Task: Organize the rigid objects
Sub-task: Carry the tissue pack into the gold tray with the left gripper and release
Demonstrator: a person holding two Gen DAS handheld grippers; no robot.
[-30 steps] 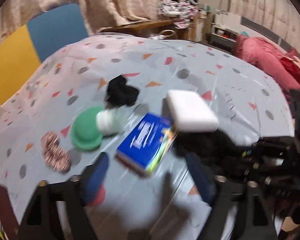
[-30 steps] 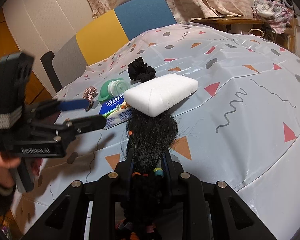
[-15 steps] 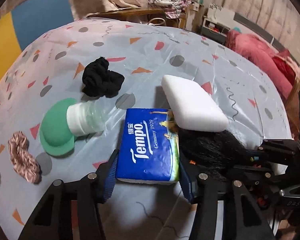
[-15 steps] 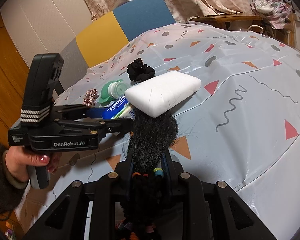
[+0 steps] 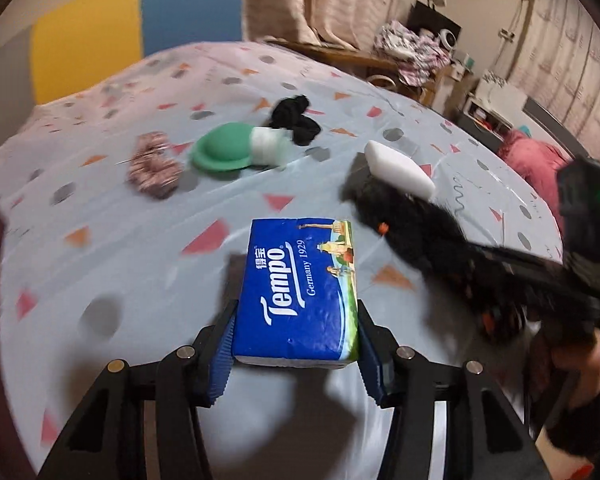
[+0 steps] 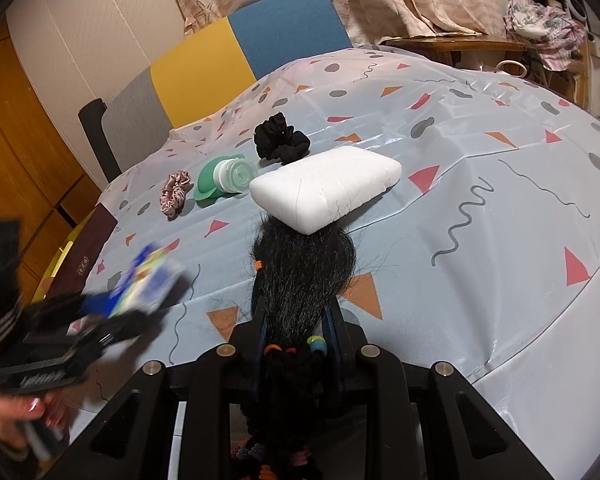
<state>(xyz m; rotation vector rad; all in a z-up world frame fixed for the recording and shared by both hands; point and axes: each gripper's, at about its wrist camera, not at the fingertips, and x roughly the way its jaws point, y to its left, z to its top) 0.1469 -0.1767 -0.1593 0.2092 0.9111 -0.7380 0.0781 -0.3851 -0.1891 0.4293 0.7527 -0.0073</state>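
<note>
Gripping the blue tissue pack (image 5: 300,292) by its near end, the left gripper (image 5: 296,344) is being held above the patterned tablecloth (image 5: 120,240). A black hair bundle (image 6: 300,276) (tips under the white sponge (image 6: 328,190)) is being clamped by the right gripper (image 6: 296,336).

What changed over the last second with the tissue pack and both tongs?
The left tongs closed on the blue Tempo tissue pack and lifted it away from the white foam block, toward the near left of the table. The right tongs stayed shut on the black hair bundle. The green bottle and both scrunchies did not move.
</note>
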